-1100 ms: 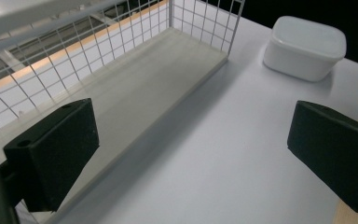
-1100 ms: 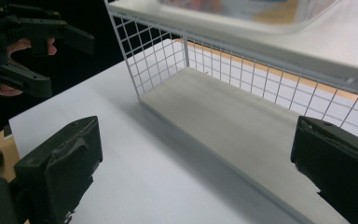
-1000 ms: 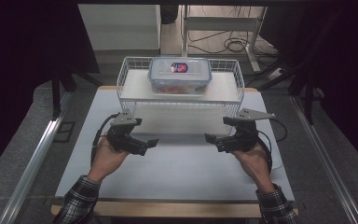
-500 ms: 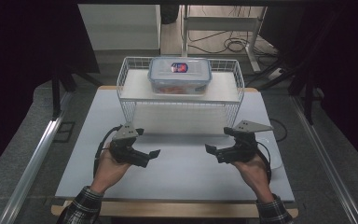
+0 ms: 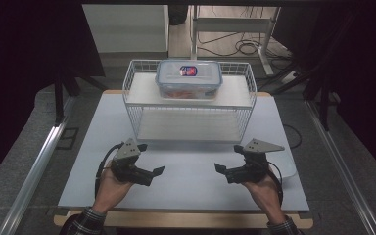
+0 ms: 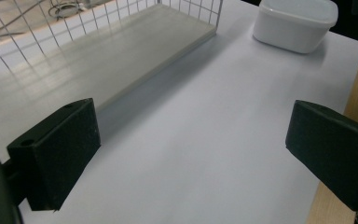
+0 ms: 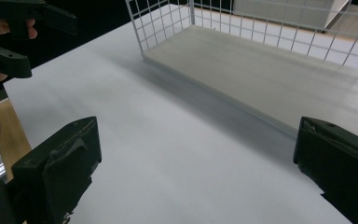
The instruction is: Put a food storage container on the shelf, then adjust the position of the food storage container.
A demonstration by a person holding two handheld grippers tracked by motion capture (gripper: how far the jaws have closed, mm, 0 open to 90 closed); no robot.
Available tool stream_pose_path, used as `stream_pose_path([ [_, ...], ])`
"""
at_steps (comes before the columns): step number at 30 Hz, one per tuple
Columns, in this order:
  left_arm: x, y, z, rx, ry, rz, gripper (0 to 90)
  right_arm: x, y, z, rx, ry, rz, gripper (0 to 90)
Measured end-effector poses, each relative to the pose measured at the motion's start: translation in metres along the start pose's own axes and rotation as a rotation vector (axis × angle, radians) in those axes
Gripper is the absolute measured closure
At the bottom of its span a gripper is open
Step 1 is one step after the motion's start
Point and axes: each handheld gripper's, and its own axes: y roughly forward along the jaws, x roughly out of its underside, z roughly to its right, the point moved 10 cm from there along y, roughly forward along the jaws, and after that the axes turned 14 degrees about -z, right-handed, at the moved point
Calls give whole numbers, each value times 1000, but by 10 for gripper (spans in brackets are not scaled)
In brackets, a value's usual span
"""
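High view: both grippers, left [image 5: 157, 172] and right [image 5: 220, 168], fingers apart over smooth white table [image 5: 191, 186], near wire rack [image 5: 191, 115].

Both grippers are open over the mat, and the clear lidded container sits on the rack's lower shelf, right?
Not quite. The clear lidded container sits on the top shelf of the wire rack, as the high view shows; the lower shelf is bare. The left gripper and right gripper are indeed open over the mat.

The red contents of the clear plastic lidded box [image 5: 189, 79] on top of the white wire shelf rack [image 5: 190, 123] are too blurred to identify. Right of the rack, the white lidded plastic tub [image 6: 294, 23] is cut by the top edge.
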Motion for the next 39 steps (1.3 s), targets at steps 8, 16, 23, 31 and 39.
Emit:
stream_pose_path([
  [8,23,7,0,-2,-51,13,29,19,7,-3,-4,23,-9,22],
  [16,49,18,5,0,-59,-41,27,41,15,-4,19,17,-44,26],
  [23,64,28,4,-15,-57,-96,27,60,22,1,41,14,-97,30],
  [31,65,28,3,-21,-61,-88,25,68,27,6,47,25,-136,30],
  [39,65,24,-5,-72,-57,-83,21,67,26,12,106,39,-164,0],
])
